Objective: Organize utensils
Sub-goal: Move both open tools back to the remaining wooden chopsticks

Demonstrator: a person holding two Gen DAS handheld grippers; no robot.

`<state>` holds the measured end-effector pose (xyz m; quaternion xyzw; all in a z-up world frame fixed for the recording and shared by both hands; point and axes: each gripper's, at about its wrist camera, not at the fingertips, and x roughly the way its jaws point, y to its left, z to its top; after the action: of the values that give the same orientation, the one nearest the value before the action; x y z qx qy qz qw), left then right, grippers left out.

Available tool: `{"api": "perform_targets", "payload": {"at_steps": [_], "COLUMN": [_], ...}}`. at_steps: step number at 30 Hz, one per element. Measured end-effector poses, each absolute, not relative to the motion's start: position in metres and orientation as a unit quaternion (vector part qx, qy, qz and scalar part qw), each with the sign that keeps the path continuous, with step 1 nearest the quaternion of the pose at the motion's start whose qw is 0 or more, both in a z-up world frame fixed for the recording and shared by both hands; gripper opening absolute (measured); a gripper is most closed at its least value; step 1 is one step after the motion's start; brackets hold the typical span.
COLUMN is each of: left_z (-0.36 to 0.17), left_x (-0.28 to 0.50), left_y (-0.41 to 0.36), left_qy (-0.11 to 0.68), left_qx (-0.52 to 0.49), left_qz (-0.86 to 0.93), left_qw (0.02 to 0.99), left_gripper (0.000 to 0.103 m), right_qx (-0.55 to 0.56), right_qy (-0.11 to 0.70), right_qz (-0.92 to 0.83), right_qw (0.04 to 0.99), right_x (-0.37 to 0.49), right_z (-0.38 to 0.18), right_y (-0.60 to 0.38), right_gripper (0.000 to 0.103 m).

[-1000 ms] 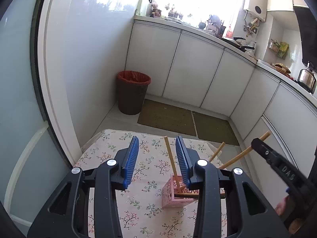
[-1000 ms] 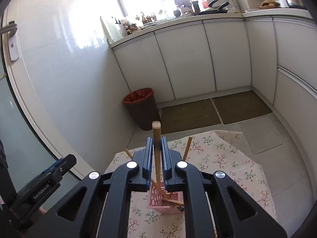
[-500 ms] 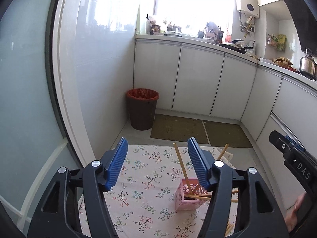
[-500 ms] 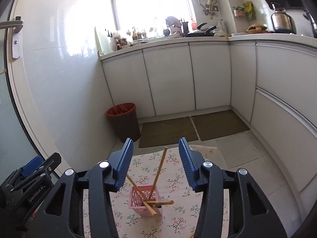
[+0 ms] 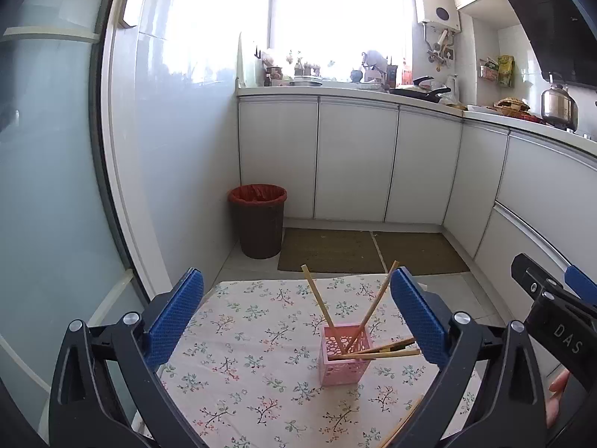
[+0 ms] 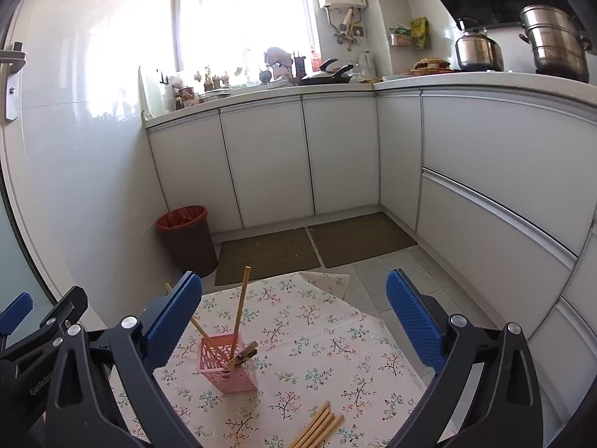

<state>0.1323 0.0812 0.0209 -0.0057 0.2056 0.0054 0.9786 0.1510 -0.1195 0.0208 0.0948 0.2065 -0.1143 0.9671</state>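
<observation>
1. Right wrist view shows your right gripper (image 6: 294,317) spread wide and empty, high above the table (image 6: 335,336). The loose chopsticks (image 6: 317,425) lie at 6 o'clock, side by side and touching, near the table's front edge.
2. The pink holder (image 6: 227,366) sits at about 7 o'clock with several chopsticks already in it — two stand steeply, others lean low over the rim.
3. Your left gripper (image 5: 298,317) is likewise spread and holds nothing; in its view the holder (image 5: 345,354) is at 5 o'clock.
4. For the next pick I would take only one stick from the outer side of the bundle. Come down straight, pads either side of it near the middle, so it does not swing when lifted.
5. The sticks are thin, smooth, pale wood and probably roll easily on the flowered cloth. Close slowly.
6. The holder is light-looking perforated plastic, square and tall — likely to tip. Feed the stick in steeply, and steady the holder with the left gripper if it shifts.
</observation>
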Motion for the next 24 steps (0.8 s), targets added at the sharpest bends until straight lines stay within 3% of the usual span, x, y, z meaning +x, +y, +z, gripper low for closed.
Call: {"api": "perform_targets", "payload": {"at_steps": [7, 14, 24], "left_z": [0.013, -0.014, -0.102], "left_x": [0.130, 0.140, 0.128], "left_y": [0.067, 0.055, -0.035], "left_qy": [0.225, 0.294, 0.408], "left_qx": [0.020, 0.033, 0.205], "left_qz": [-0.012, -0.062, -0.208], "left_qw": [0.974, 0.953, 0.865], "left_gripper": [0.096, 0.096, 0.096], "right_qx": [0.109, 0.177, 0.282], "right_qy": [0.242, 0.292, 0.419], "right_qz": [-0.127, -0.143, -0.187], "right_qw": [0.956, 0.929, 0.843], "right_x": [0.140, 0.111, 0.065], "right_z": [0.007, -0.033, -0.143], "right_y": [-0.137, -0.187, -0.268], "right_gripper": [0.096, 0.096, 0.096]}}
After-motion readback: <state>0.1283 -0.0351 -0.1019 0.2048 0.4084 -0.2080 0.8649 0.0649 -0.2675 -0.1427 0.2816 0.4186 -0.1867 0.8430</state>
